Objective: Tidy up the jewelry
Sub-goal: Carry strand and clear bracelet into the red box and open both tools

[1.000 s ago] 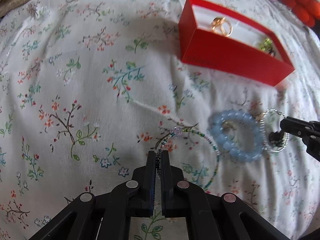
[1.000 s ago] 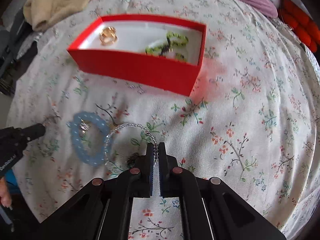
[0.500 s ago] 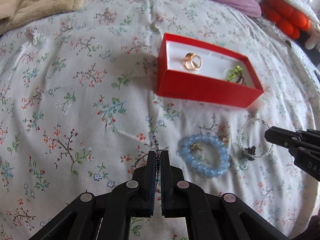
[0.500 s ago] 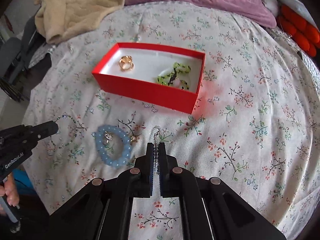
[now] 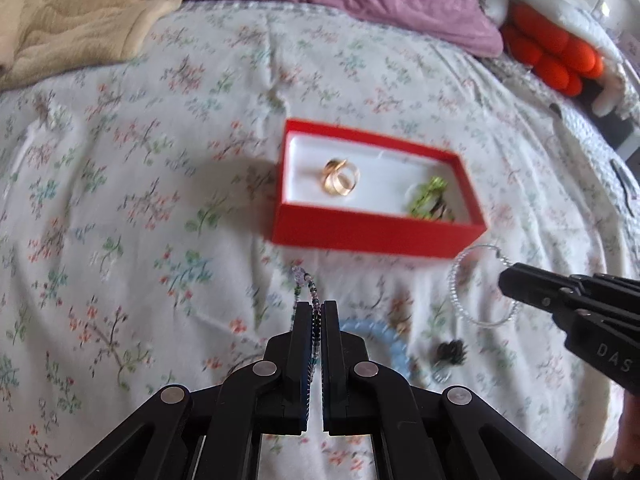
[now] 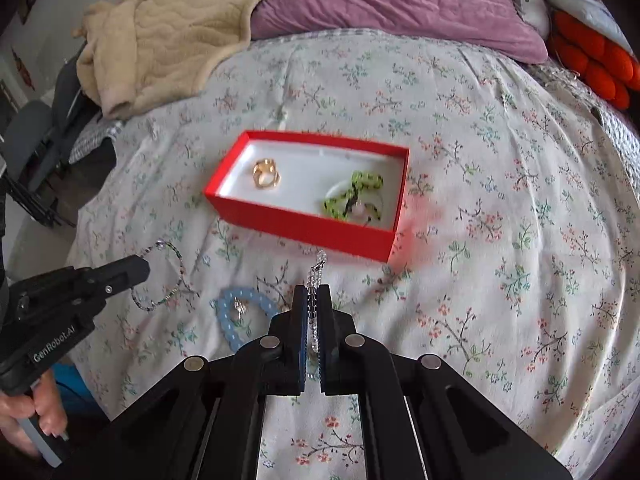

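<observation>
Left tool (image 5: 316,312) pinches a dark green-and-purple beaded bracelet (image 6: 164,276); right tool (image 6: 311,300) pinches a clear silver-beaded bracelet (image 5: 476,284). Both loops hang above the floral bedspread (image 6: 480,240), near the open red rectangular cardboard box (image 6: 308,226). A pale blue bead bracelet (image 6: 232,320) lies between them.

A thin dark-beaded bracelet (image 5: 306,294) was pinched in the left gripper (image 5: 316,314). A clear beaded loop (image 5: 456,284) was held by the right gripper (image 5: 506,282), near a red box (image 5: 376,232) containing gold rings (image 5: 340,178).
</observation>
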`<action>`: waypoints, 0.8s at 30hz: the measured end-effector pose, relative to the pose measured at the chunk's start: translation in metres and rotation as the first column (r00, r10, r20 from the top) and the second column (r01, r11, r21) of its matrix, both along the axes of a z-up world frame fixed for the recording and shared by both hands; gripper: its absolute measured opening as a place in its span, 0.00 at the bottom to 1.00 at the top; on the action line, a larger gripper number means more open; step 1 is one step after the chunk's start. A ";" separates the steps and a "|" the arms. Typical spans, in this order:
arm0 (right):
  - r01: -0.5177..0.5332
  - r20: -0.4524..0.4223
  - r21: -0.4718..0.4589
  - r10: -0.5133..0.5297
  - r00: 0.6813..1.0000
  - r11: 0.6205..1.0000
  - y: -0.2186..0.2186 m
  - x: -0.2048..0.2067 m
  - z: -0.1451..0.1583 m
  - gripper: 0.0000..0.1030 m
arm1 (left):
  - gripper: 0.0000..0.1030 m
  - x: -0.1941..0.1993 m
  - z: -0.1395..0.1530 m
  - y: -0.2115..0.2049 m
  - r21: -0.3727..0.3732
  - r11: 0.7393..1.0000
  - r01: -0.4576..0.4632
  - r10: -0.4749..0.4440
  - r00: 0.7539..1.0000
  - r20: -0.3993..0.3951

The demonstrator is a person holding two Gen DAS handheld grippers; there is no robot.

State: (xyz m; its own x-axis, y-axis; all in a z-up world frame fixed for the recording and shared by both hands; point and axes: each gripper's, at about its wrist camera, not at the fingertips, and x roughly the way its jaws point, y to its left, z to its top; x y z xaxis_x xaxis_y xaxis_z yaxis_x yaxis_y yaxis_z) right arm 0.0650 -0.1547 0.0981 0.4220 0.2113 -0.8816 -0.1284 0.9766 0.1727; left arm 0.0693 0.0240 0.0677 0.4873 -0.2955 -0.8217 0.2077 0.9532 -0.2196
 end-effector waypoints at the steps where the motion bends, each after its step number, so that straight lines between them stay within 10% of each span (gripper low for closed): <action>1: 0.005 0.008 0.005 -0.005 1.000 1.000 -0.001 0.003 0.003 0.04 | 0.00 0.002 0.003 -0.003 -0.004 1.000 0.003 -0.003 1.000 0.008; 24: 0.099 0.080 0.143 -0.112 0.991 0.985 -0.025 0.069 0.014 0.04 | 0.00 0.088 -0.003 -0.043 -0.199 0.980 0.004 0.010 0.997 0.070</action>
State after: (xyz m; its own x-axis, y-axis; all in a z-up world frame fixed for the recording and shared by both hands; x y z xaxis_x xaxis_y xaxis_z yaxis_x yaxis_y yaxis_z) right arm 0.1339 -0.1792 0.1120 0.5221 0.2791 -0.8059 -0.0464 0.9528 0.2999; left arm 0.1571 -0.0187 0.0645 0.5430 -0.4482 -0.7101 0.2269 0.8925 -0.3898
